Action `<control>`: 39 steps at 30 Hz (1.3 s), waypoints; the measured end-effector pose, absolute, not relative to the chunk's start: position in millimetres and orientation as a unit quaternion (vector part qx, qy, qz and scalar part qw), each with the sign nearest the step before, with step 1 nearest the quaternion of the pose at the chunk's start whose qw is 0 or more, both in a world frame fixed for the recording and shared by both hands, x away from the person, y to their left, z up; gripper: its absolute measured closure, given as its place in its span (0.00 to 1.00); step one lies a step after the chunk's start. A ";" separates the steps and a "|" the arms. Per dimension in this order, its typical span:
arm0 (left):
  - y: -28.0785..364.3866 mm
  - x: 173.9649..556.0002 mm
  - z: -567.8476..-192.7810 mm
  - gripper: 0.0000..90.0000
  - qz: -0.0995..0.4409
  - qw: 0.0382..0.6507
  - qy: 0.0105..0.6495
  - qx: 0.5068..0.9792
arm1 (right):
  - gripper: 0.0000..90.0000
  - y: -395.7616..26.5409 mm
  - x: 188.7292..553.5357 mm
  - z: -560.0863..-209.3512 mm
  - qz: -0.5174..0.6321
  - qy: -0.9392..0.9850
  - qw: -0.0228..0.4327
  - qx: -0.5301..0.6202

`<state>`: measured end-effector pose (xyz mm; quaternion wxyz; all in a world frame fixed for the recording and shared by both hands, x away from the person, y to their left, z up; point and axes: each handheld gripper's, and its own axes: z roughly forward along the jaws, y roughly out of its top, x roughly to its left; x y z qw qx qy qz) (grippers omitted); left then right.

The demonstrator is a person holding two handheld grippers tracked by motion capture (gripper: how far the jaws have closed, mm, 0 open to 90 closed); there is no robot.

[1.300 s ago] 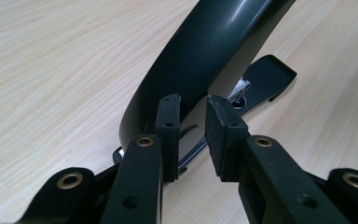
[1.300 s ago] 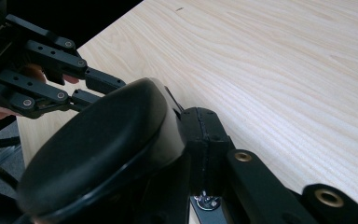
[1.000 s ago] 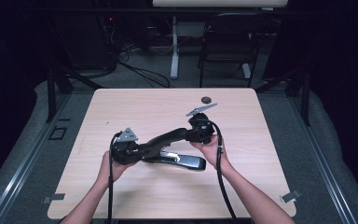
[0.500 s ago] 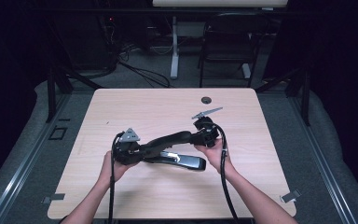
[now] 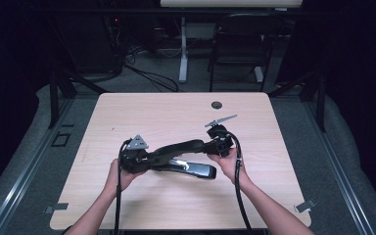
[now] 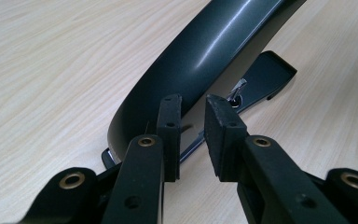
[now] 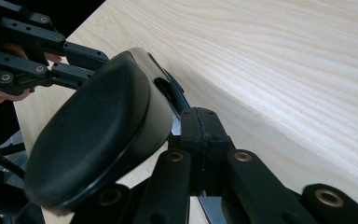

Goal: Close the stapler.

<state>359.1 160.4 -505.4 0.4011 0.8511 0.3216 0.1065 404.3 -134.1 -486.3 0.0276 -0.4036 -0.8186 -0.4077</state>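
Right claw (image 7: 204,116) pressed flat together, pad on pad, tucked at the 4 o'clock flank of the stapler (image 7: 93,130), under the rounded tip of its raised black top arm; a sliver of bright metal below the pads, pinched or merely lying behind them, impossible to tell. Left claw (image 6: 193,105) spread by a narrow gap at the hinge end, a thin metal edge running into that gap, gripped or only straddled, cannot tell. Outward from there, in the high view: top arm lifted off the base and rising toward 2 o'clock, base flat on the pale wooden table (image 5: 142,112), a little toward 6 o'clock of centre. Small dark grommet (image 5: 217,105) at 12 o'clock, well apart. By the look of it, a matter of swinging the stapler open on its hinge. To do that well: pin the hinge end low with the left claw, carry the tip round in an arc about the hinge rather than straight up, go slowly near the end of travel, avoid any sideways twist, and watch for the base lifting off the wood.
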 end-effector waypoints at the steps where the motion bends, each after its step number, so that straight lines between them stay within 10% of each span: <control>1: 160.2 359.1 -505.4 0.85 0.107 0.401 0.321 0.851 | 1.00 -134.6 404.4 -486.7 -0.407 -0.819 0.029 -0.403; 39: 146.7 360.5 -509.5 0.85 0.095 0.391 0.307 0.863 | 1.00 -155.6 410.0 -517.1 -0.361 -0.825 0.047 -0.432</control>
